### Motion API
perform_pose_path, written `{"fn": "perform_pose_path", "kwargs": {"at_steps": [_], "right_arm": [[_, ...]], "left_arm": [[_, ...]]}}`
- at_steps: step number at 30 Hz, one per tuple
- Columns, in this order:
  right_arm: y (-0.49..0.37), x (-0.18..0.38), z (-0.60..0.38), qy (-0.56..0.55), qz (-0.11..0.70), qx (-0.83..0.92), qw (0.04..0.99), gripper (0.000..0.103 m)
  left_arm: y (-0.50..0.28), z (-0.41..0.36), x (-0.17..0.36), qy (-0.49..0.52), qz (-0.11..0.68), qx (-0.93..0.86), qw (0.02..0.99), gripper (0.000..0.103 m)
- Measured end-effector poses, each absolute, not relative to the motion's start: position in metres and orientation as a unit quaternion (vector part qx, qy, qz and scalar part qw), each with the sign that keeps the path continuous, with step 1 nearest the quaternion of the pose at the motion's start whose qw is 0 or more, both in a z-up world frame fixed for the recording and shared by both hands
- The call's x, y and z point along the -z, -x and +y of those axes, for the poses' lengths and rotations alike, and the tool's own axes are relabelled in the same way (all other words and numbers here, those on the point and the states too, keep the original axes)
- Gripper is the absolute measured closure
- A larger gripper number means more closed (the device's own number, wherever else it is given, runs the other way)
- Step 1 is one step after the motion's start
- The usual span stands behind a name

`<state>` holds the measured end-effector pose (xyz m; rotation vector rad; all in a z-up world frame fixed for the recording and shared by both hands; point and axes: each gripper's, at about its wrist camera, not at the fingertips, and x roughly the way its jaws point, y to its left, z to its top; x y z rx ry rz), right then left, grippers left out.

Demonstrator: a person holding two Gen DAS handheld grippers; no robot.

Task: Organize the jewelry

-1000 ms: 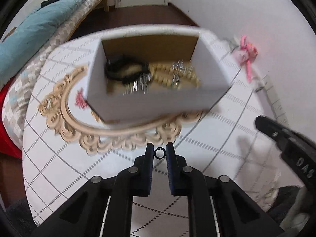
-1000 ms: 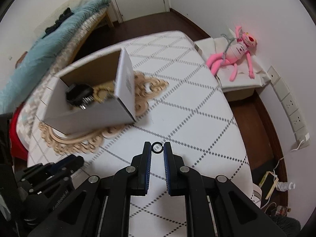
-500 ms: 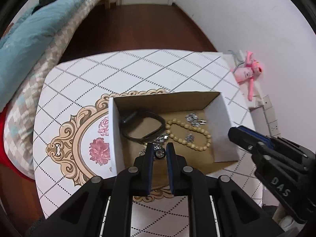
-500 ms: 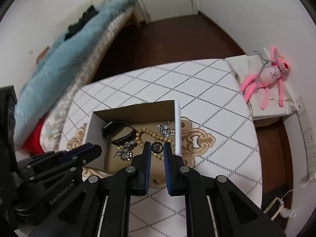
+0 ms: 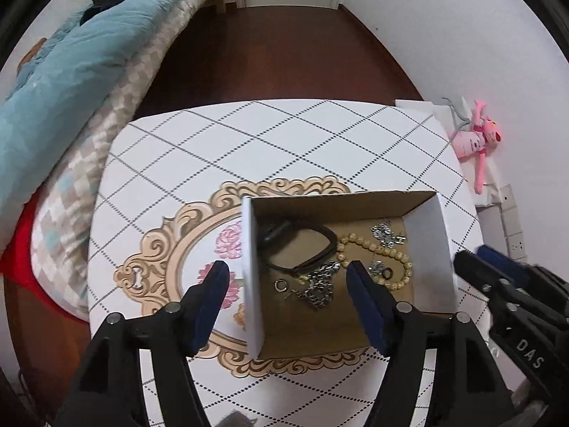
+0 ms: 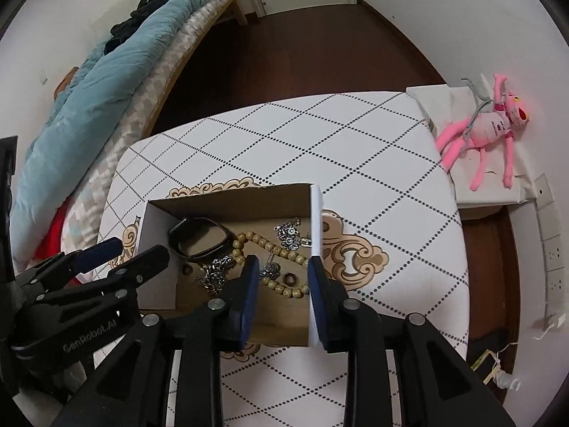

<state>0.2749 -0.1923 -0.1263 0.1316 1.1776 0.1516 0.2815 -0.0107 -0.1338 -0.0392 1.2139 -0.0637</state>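
An open white cardboard box (image 5: 432, 249) (image 6: 156, 235) stands on the table. Inside lie a black band (image 5: 302, 245) (image 6: 199, 238), a tan bead bracelet (image 5: 377, 249) (image 6: 281, 252), silver chains (image 5: 320, 284) (image 6: 213, 274), a silver ring (image 5: 281, 285) (image 6: 185, 269) and a dark ring (image 5: 387, 272) (image 6: 288, 279). My left gripper (image 5: 288, 277) is open and empty above the box's left wall. My right gripper (image 6: 282, 277) is open and empty above the box's right part, and shows at the right of the left wrist view (image 5: 498, 284).
The table (image 5: 284, 142) has a white diamond-pattern cover with an ornate tan oval print (image 5: 160, 259). A bed with a teal quilt (image 5: 71, 71) lies to the left. A pink plush toy (image 6: 487, 131) sits on a white box (image 6: 490, 185) to the right.
Both grippers were shut on small rings above the box. Both have opened, and the two rings now lie inside the box.
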Motion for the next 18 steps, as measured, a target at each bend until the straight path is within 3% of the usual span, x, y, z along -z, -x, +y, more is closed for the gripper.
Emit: {"fn": "perform_pose_path", "kwargs": {"at_steps": [1,2,6,8,18], "right_arm": [[-0.274,0.125,-0.193,-0.055,0.552,-0.065,0.830,0.062],[-0.271,0.123,-0.195,-0.045,0.549,-0.053,0.833,0.051],[-0.264,0.124,-0.199,-0.013,0.549,-0.020,0.835,0.006],[-0.259,0.128,-0.200,0.006,0.553,-0.009,0.833,0.001],[-0.242,0.132,-0.204,0.026,0.553,0.012,0.832,0.000]], "left_arm": [[-0.280,-0.009,0.134,0.017,0.570,0.027,0.821,0.020],[-0.279,-0.008,0.133,0.016,0.569,0.022,0.822,0.008],[-0.268,-0.005,0.136,0.008,0.564,0.003,0.826,0.002],[-0.263,-0.002,0.139,0.007,0.564,-0.002,0.825,0.000],[-0.244,0.001,0.139,0.009,0.561,-0.011,0.828,0.000]]}}
